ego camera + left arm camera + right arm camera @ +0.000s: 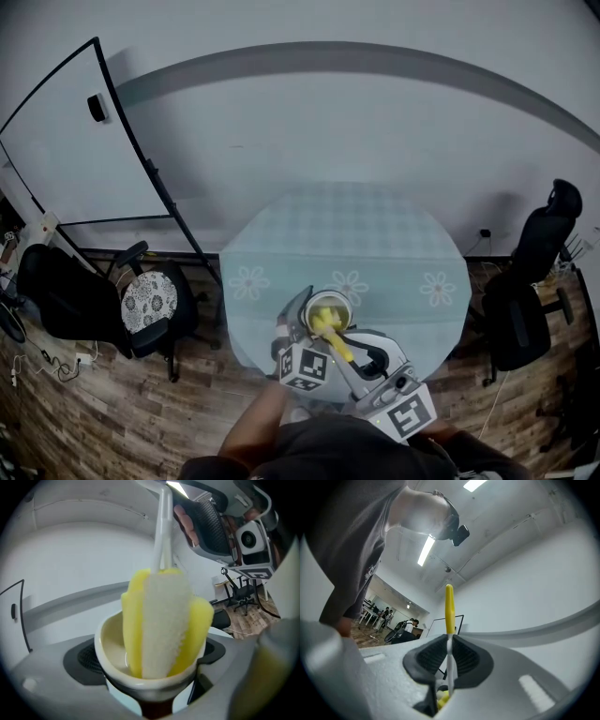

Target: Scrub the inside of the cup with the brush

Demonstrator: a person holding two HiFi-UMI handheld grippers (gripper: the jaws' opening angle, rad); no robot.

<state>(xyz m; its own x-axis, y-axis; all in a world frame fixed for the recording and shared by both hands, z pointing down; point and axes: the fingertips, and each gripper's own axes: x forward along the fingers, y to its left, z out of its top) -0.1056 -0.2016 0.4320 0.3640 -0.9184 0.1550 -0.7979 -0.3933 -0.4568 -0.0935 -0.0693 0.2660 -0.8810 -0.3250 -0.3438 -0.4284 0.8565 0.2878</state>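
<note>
Cup [110,639], just 1, with 1 brush [164,616] head-down inside.

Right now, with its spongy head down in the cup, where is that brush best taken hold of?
By its thin handle, well above the sponge head, pinched from both sides, as the right hand-held gripper does. The handle is slim and stands clear of the cup; the head looks soft and wide.
</note>
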